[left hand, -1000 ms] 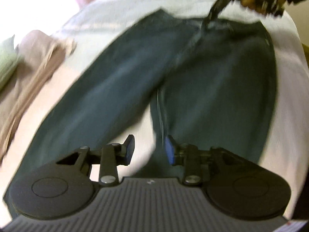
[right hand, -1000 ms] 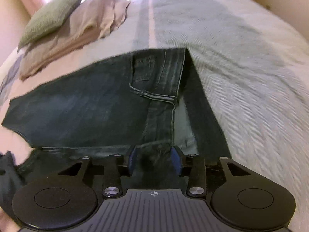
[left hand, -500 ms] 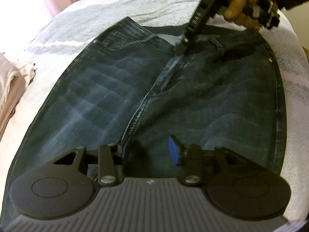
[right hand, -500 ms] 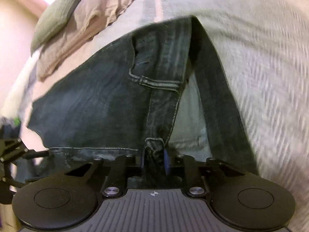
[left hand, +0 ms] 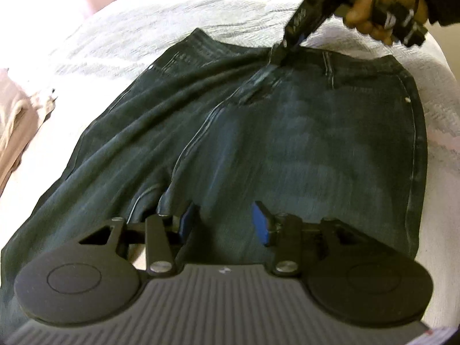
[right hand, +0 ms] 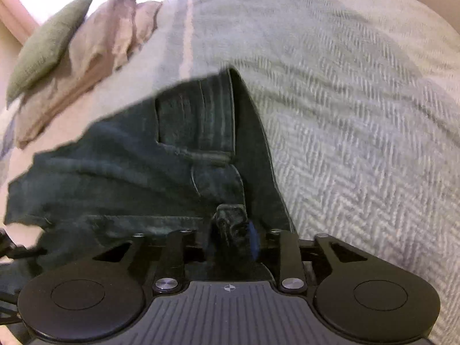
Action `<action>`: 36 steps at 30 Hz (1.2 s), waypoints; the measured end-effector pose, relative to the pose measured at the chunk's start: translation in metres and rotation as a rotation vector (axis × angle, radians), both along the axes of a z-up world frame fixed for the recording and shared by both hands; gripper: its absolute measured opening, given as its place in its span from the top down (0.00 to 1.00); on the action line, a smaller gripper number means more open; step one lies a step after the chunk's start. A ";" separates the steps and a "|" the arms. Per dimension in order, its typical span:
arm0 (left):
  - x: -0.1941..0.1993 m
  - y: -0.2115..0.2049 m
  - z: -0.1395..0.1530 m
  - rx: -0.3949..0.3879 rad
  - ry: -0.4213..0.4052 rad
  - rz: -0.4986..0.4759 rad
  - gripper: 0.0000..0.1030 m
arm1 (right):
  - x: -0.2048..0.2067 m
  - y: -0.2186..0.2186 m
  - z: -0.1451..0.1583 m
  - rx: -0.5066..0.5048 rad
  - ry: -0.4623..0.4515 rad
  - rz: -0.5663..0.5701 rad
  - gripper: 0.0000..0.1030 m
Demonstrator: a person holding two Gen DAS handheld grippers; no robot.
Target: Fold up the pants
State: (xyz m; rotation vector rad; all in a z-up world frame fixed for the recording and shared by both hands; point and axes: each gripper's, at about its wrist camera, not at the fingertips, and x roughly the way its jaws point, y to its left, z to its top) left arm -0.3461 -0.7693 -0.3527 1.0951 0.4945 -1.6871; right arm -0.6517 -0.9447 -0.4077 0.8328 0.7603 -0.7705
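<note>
Left wrist view: a pair of dark blue denim pants (left hand: 287,143) lies spread on a pale grey herringbone-weave bed cover (left hand: 172,14), waistband at the far end, legs running toward the camera. The left gripper (left hand: 224,224) hovers just over the near thigh area with its blue-padded jaws apart and opening; denim lies below the gap, but the pads do not press on it. At the far right, a hand (left hand: 382,5) holds the right gripper (left hand: 280,54) down at the middle of the waistband, where the cloth is puckered up.

Right wrist view: the right gripper (right hand: 230,235) has a bunched knot of waistband denim between its jaws, which are opening; the pads look still in contact with the wad. The pants (right hand: 129,178) stretch away to the left. A green cushion (right hand: 46,46) and crumpled beige linen (right hand: 100,46) lie far left.

The denim looks heavy, limp yet thick, not slippery or fragile. Waistband, seams and hems seem the firmest places to pinch.
</note>
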 end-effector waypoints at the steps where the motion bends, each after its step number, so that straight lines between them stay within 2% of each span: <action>1: 0.003 0.002 -0.001 0.006 0.000 0.010 0.61 | -0.003 -0.005 0.006 -0.024 -0.024 -0.015 0.66; 4: 0.008 0.004 -0.006 0.008 0.010 0.030 0.60 | -0.001 -0.027 0.020 -0.070 -0.076 -0.025 0.63; 6: 0.006 0.006 -0.007 0.006 0.009 0.036 0.59 | 0.016 -0.042 0.020 -0.102 -0.058 0.014 0.63; 11: 0.007 0.006 -0.008 -0.004 0.011 0.067 0.59 | 0.058 -0.083 -0.009 -0.121 -0.007 0.088 0.63; 12: 0.006 0.006 -0.008 -0.006 0.008 0.070 0.59 | 0.061 -0.087 -0.014 -0.115 -0.019 0.094 0.85; 13: 0.005 0.006 -0.007 -0.008 0.003 0.069 0.59 | 0.064 -0.089 -0.015 -0.111 -0.021 0.104 0.98; 16: 0.003 0.004 -0.001 -0.030 -0.002 0.065 0.59 | 0.065 -0.098 0.005 -0.191 -0.008 0.081 0.98; 18: 0.004 -0.002 0.000 -0.035 0.005 0.068 0.59 | 0.064 -0.121 0.014 -0.224 -0.012 0.052 0.98; 22: 0.001 -0.011 -0.011 -0.025 0.010 0.083 0.58 | 0.080 -0.143 -0.007 -0.193 0.063 0.106 0.93; 24: -0.001 -0.010 -0.013 -0.018 0.013 0.084 0.56 | 0.066 -0.141 -0.006 -0.186 0.038 0.042 0.70; 27: -0.003 -0.004 -0.010 -0.023 0.023 0.080 0.56 | 0.043 -0.126 0.005 -0.190 -0.035 -0.007 0.61; 30: 0.000 -0.002 -0.006 -0.053 0.029 0.092 0.56 | 0.045 -0.120 0.008 -0.213 -0.037 0.045 0.57; 35: 0.002 -0.001 -0.002 -0.056 0.041 0.137 0.56 | 0.074 -0.135 -0.013 -0.182 -0.059 0.085 0.53; 36: 0.002 0.000 -0.001 -0.056 0.039 0.134 0.56 | 0.077 -0.138 -0.017 -0.147 -0.068 0.088 0.65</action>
